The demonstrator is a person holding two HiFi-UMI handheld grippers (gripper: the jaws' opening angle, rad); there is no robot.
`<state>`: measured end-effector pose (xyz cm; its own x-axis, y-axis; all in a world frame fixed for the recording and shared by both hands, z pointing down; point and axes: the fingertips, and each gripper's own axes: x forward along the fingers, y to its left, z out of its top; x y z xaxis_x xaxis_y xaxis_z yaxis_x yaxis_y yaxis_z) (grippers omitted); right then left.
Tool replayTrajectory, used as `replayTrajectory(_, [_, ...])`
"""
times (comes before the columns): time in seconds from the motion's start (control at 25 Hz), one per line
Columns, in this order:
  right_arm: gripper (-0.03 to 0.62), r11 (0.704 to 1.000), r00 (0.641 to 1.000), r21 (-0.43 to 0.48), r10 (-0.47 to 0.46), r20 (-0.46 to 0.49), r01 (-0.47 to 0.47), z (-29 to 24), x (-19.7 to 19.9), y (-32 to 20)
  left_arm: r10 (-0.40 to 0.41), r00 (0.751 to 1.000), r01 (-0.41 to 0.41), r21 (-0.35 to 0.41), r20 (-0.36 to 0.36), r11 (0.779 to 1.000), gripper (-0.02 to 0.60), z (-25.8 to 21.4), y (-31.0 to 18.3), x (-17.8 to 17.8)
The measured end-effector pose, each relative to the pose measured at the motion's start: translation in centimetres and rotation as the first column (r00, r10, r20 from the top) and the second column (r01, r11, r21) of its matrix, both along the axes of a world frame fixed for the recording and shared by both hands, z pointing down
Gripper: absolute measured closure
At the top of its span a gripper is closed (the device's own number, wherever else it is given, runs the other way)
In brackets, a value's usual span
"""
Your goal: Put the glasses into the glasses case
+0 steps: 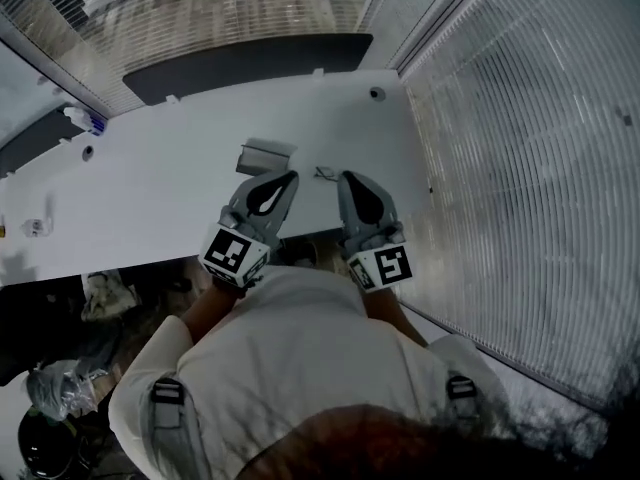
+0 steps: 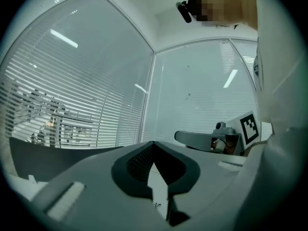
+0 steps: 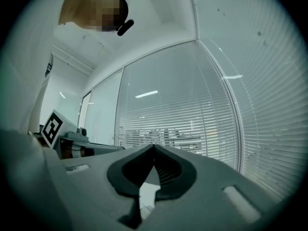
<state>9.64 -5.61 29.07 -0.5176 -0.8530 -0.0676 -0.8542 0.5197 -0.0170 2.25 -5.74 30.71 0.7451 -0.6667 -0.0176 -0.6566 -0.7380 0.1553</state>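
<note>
Two hand-held grippers point level over the near edge of a white table (image 1: 150,178) in the head view. The left gripper (image 1: 289,177) and the right gripper (image 1: 347,178) sit side by side, each with its marker cube (image 1: 232,253) toward the person in a white shirt (image 1: 300,358). Just beyond the left gripper's tip lies the grey glasses case (image 1: 266,155). The glasses (image 1: 325,174) rest on the tabletop just to its right, apart from it and untouched by either gripper. Slatted blinds (image 1: 520,168) run along the right side.

In the left gripper view, its jaws meet at the tips with nothing between them. A sliver of white tabletop shows through the gap behind the pads, with a tiny dark shape on it that is too small to name. The right gripper shows at the right edge.

In the right gripper view, those jaws are likewise together, tip to tip and empty. The left gripper shows at the left, in front of the blinds.
</note>
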Motion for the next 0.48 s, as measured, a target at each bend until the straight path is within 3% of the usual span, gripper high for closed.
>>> replayTrajectory(0.48, [0.592, 0.989, 1.000, -0.145, 0.005, -0.015, -0.007, 4.9, 1.1, 2.3, 0.066, 0.997, -0.059, -0.179, 0.033, 0.982, 0.583, 5.8, 2.1, 1.8])
